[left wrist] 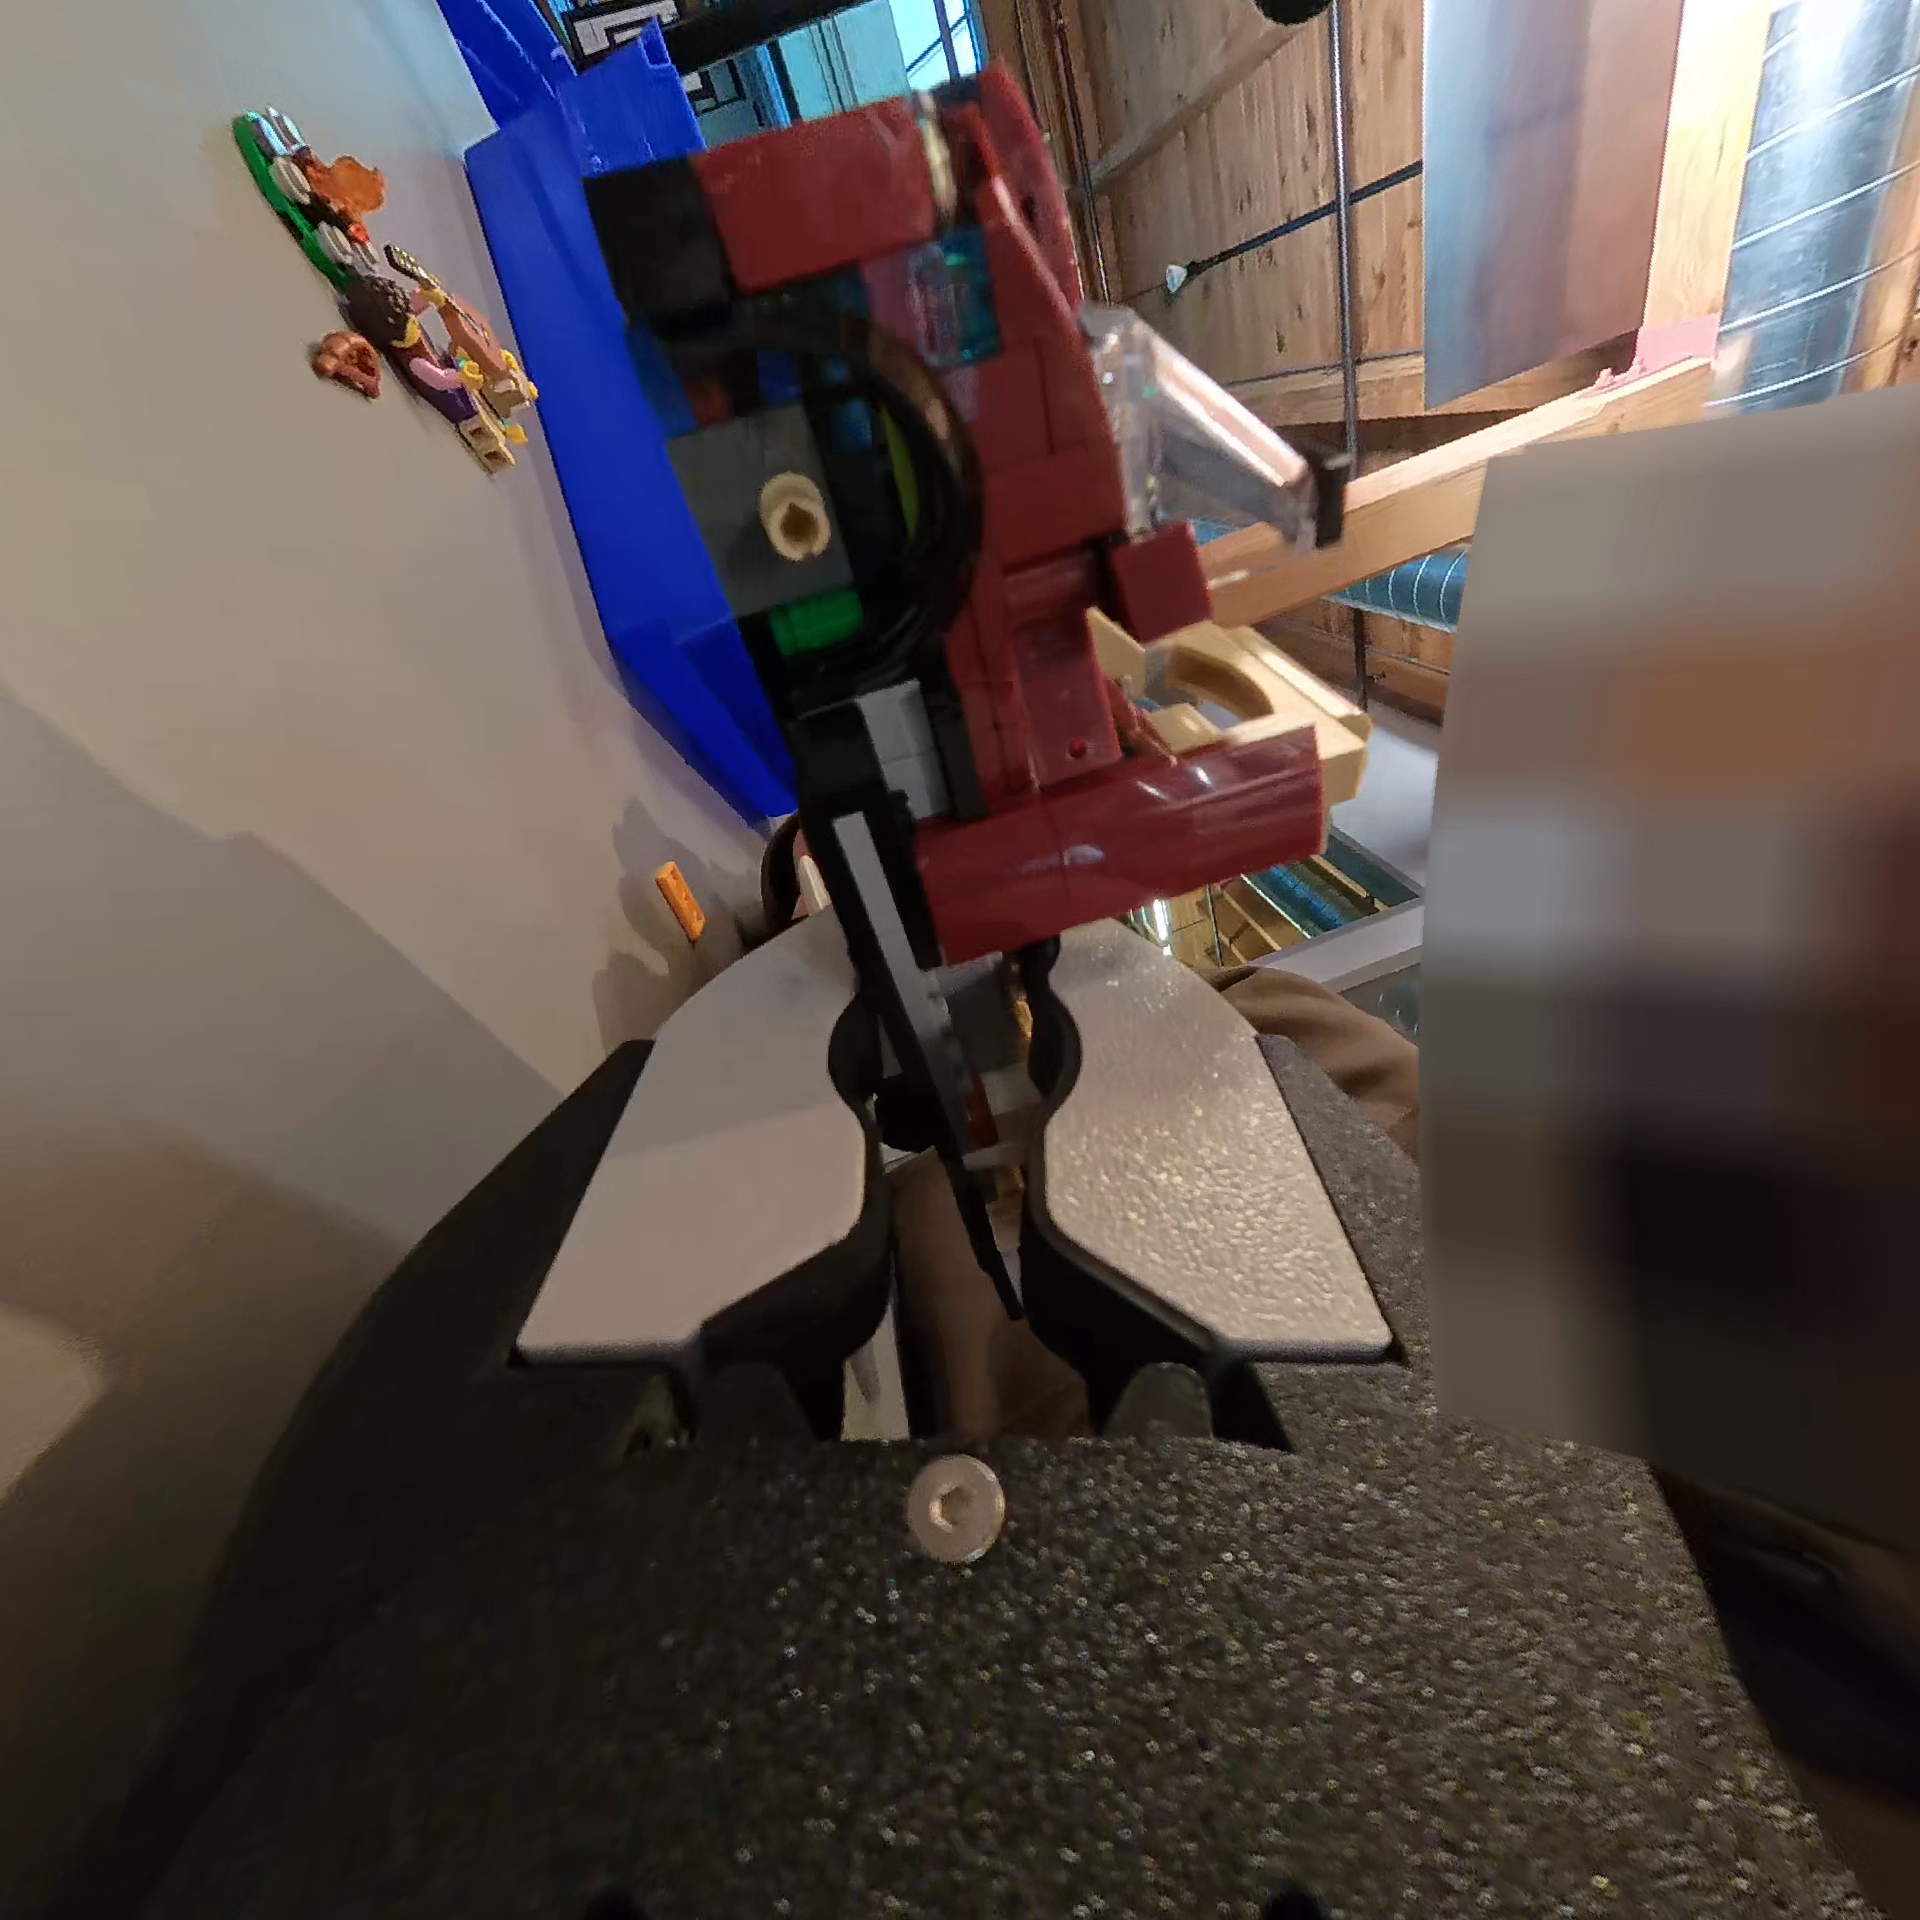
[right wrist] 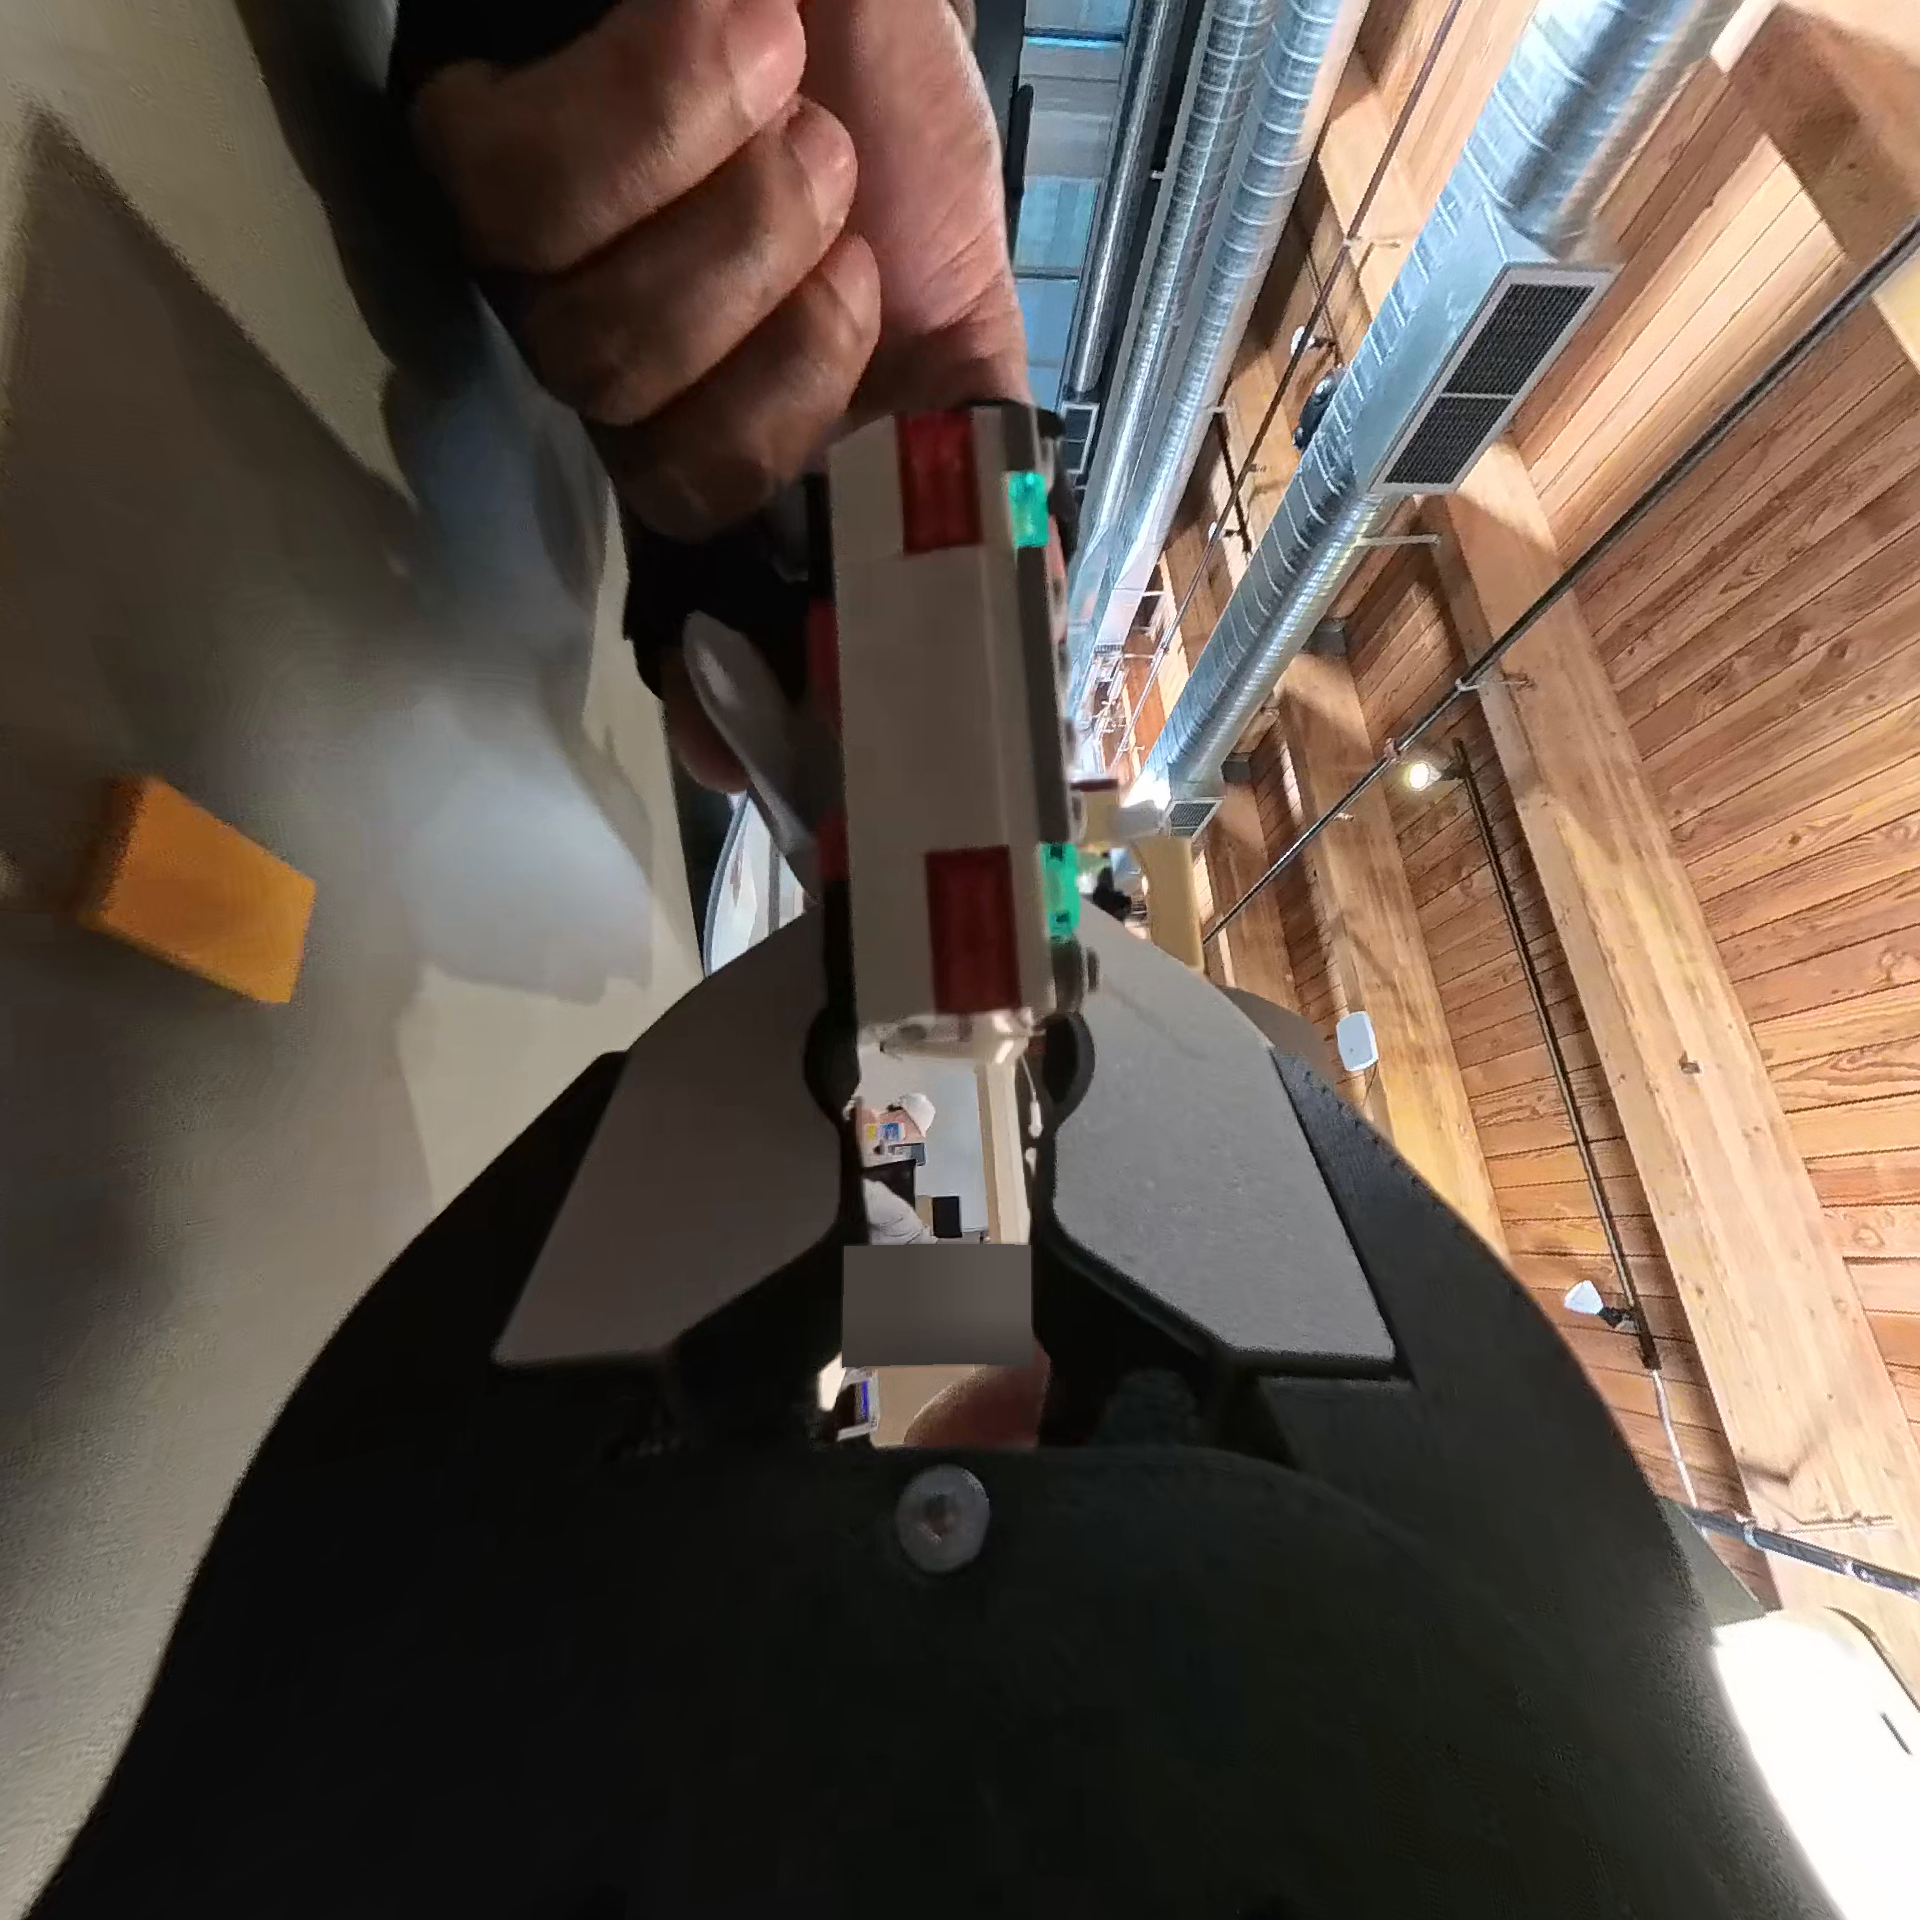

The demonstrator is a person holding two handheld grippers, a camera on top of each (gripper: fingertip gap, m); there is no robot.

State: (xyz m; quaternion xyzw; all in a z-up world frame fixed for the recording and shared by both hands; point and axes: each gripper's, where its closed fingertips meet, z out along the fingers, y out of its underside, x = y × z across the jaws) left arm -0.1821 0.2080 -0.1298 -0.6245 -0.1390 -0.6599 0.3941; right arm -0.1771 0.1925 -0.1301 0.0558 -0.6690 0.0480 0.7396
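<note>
Pale and matt, the table (left wrist: pixel 208 644) fills the left of both views, tipped almost upright by the cameras' roll; behind it rise timber walls and silver ducts (right wrist: pixel 1351 436). On it lie a small figure group on a green base (left wrist: pixel 395 301), a blue bin (left wrist: pixel 613 488) and an orange brick (left wrist: pixel 681 902).

Right of these, the left tool (left wrist: pixel 951 1023) is clamped on the low end of a dark red brick model (left wrist: pixel 987 499), its pads bearing on a black and grey plate. A clear windscreen and tan arches jut from the model's right side. It looks light and stiff, but made of pressed-together pieces that could pop apart under a twist; the plated base seems the firm place to grip, not the clear or tan parts.

In the right wrist view, an orange block (right wrist: pixel 192 894) lies on the table at left. Past it, a hand (right wrist: pixel 748 239) holds the other tool's handle beyond a white brick piece (right wrist: pixel 951 717) with red and green tiles. The right tool (right wrist: pixel 951 1039) grips its near end. Its smooth faces look slippery.
</note>
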